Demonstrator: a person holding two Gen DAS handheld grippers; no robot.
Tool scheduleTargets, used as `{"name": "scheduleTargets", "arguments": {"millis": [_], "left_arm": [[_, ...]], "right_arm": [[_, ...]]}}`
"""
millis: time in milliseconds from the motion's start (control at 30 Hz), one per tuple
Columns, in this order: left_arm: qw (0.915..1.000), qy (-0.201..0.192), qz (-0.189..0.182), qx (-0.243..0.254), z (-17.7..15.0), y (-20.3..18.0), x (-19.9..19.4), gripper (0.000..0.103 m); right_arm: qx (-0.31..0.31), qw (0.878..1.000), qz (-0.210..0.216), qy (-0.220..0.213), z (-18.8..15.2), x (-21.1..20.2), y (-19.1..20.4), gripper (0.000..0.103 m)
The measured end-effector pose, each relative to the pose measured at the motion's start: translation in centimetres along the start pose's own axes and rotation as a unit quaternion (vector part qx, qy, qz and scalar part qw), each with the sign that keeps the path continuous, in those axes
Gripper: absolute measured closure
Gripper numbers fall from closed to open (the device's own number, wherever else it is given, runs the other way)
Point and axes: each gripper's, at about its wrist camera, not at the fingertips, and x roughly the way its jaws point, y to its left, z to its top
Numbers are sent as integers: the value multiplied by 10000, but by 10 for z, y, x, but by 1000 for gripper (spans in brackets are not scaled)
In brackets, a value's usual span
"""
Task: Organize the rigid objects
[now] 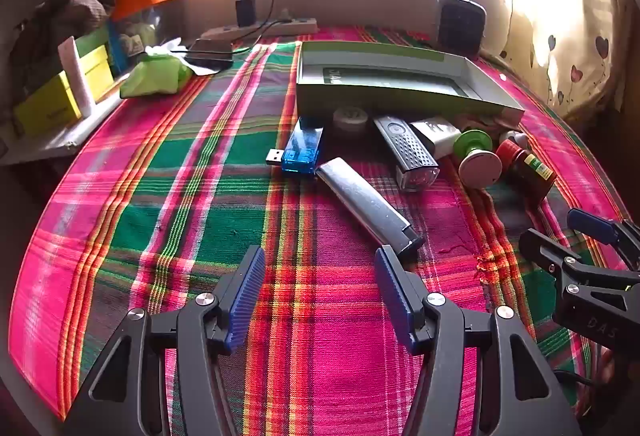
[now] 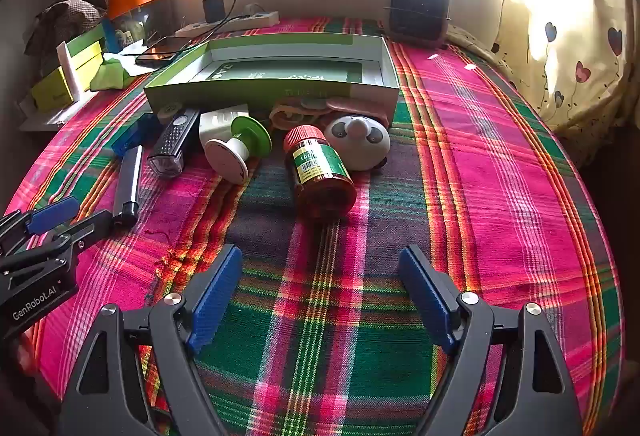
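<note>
While both grippers hang open, nothing is boxed yet.
Left gripper (image 1: 320, 292), right gripper (image 2: 320, 296) face clutter before box (image 2: 256, 91), likely choosing.

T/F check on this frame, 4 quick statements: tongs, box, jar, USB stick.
1. Both the left tongs and the right tongs are open and hold nothing. True.
2. The green box is packed with objects. False: it holds only a flat printed insert; the objects lie in front of it.
3. The red-capped jar lies on its side. True.
4. The blue USB stick is in the left tongs. False: it rests on the plaid cloth.
</note>
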Motion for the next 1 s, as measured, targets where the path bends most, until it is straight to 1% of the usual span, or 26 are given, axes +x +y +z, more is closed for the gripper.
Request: {"name": "scheduleTargets", "arguments": {"millis": [300,1000], "left_arm": [[10000,24,-48,21,-1,0,0,47],[10000,23,-34,58,0,2,-2,47]], "right_arm": [[2,10000,5,-1,0,0,0,22],[8,10000,11,-6,-1,0,0,22]]}}
